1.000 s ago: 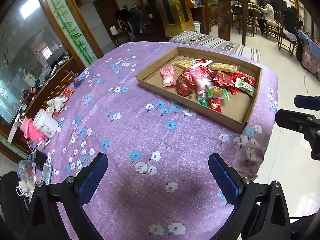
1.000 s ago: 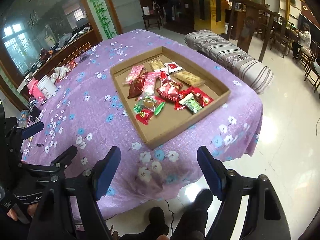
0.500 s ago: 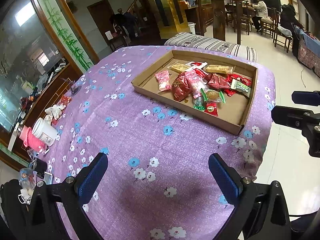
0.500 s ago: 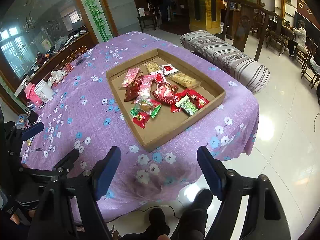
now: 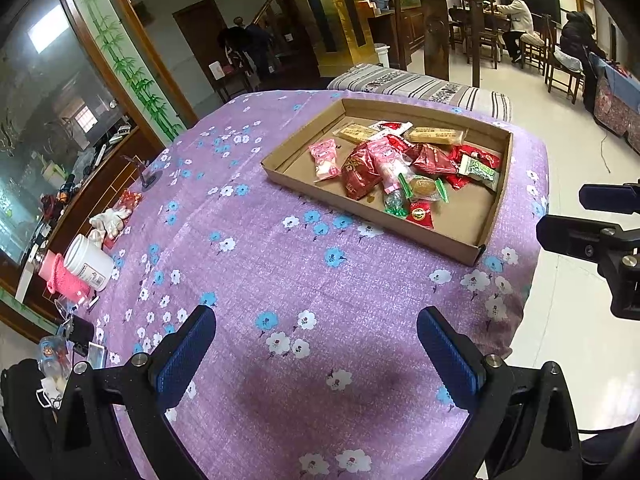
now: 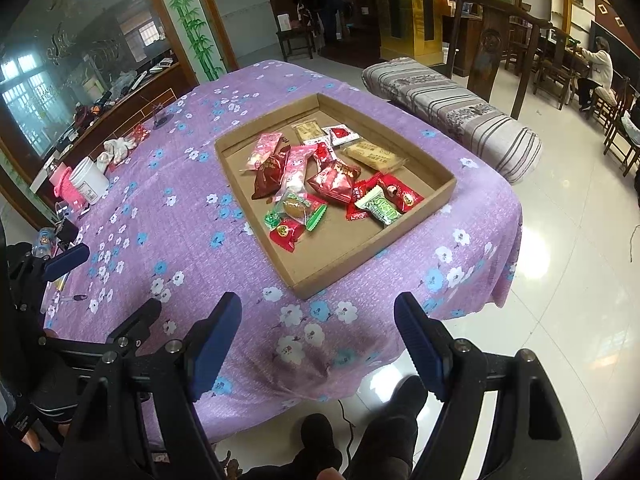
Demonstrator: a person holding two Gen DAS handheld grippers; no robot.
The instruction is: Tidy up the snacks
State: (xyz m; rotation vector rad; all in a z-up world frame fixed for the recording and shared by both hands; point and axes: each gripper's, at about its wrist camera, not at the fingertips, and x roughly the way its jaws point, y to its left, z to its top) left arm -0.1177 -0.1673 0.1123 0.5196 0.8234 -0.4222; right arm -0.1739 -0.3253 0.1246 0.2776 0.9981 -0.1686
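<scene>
Cardboard tray (image 5: 486, 222): shallow, on the purple flowered cloth (image 5: 280, 264) of the counter, near its far right corner.
Snacks (image 6: 320, 184): wrapped sweets heaped mid-tray; red, pink and green packets, tan bars at the far side.
Left claw (image 5: 316, 350): spread wide, empty, above the cloth, well short of the tray.
Right claw (image 6: 318, 334): spread wide, empty, over the counter's near edge, near the tray corner.
White jar (image 5: 89, 263): lying at the counter's left edge, beside something pink.

Probably a home's large hall: carved wooden chairs (image 6: 500, 40), bamboo-painted glass partition (image 5: 120, 60), floral-clothed table (image 5: 280, 280).
</scene>
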